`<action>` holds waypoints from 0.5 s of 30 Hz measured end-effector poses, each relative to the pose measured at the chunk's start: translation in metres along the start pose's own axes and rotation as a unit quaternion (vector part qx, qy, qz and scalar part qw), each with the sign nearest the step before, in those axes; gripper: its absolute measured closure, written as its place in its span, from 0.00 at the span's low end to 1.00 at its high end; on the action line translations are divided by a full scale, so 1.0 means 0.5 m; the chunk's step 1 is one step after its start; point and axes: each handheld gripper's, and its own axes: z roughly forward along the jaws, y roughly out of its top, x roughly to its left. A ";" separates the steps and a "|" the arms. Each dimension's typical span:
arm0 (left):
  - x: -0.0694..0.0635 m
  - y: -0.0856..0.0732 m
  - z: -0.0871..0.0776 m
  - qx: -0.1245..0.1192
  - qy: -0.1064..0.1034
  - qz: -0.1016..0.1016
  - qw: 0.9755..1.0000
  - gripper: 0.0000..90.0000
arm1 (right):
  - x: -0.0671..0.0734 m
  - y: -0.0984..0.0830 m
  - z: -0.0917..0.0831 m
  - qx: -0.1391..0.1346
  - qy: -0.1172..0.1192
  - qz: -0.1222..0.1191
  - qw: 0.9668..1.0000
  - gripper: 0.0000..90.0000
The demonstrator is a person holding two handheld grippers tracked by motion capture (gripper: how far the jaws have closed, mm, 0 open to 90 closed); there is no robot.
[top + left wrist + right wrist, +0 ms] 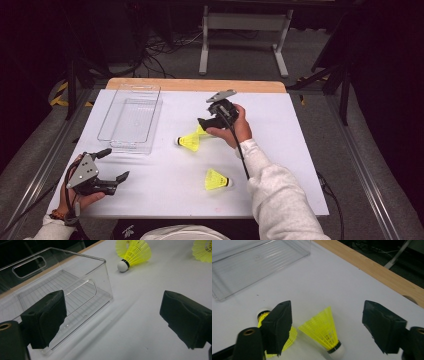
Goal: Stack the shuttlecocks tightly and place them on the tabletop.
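I'm working in a lab: white-covered worktop (165,180), cables (160,47) tangled on grey carpet, hazard tape (59,95), metal stand (245,35) behind.

Three yellow shuttlecocks, each with a netted plastic skirt, a white cork and a black band, on white table cover. Two lying together mid-table, skirts touching or overlapping: one (189,142) on its side, cork leftward; the other (325,330) tilted, cork low, skirt raised. The third (216,180) apart nearer the front edge, on its side, cork pointing right.
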 end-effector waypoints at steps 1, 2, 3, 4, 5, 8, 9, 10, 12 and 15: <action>0.000 0.000 0.001 0.000 -0.001 0.000 1.000 0.09 | 0.005 0.010 0.012 0.016 -0.003 -0.009 1.000 0.31; 0.000 0.000 0.001 0.000 -0.001 0.000 1.000 0.09 | 0.005 0.010 0.012 0.016 -0.003 -0.009 1.000 0.31; 0.000 0.001 0.001 0.000 0.000 0.001 1.000 0.09 | 0.012 0.021 0.031 0.034 -0.009 -0.015 0.999 0.33; -0.001 0.001 0.001 0.000 -0.001 0.001 1.000 0.09 | 0.018 0.032 0.057 0.062 -0.012 -0.018 0.998 0.36; -0.001 0.001 0.001 -0.001 -0.002 0.001 1.000 0.09 | 0.018 0.032 0.057 0.062 -0.012 -0.018 0.998 0.36; -0.001 0.001 0.002 0.000 -0.001 0.005 1.000 0.09 | 0.020 0.043 0.092 0.095 -0.031 -0.025 0.995 0.40; -0.001 0.001 0.002 0.000 -0.001 0.005 1.000 0.09 | 0.018 0.046 0.108 0.110 -0.041 -0.024 0.993 0.44; -0.001 0.001 0.002 0.000 -0.002 0.004 1.000 0.09 | 0.018 0.046 0.108 0.110 -0.041 -0.024 0.993 0.44; 0.000 0.001 0.002 0.000 -0.004 0.005 1.000 0.09 | 0.018 0.047 0.124 0.134 -0.045 -0.030 0.990 0.46; 0.000 0.001 0.003 0.000 -0.007 0.002 1.000 0.09 | 0.014 0.043 0.141 0.160 -0.050 -0.040 0.985 0.51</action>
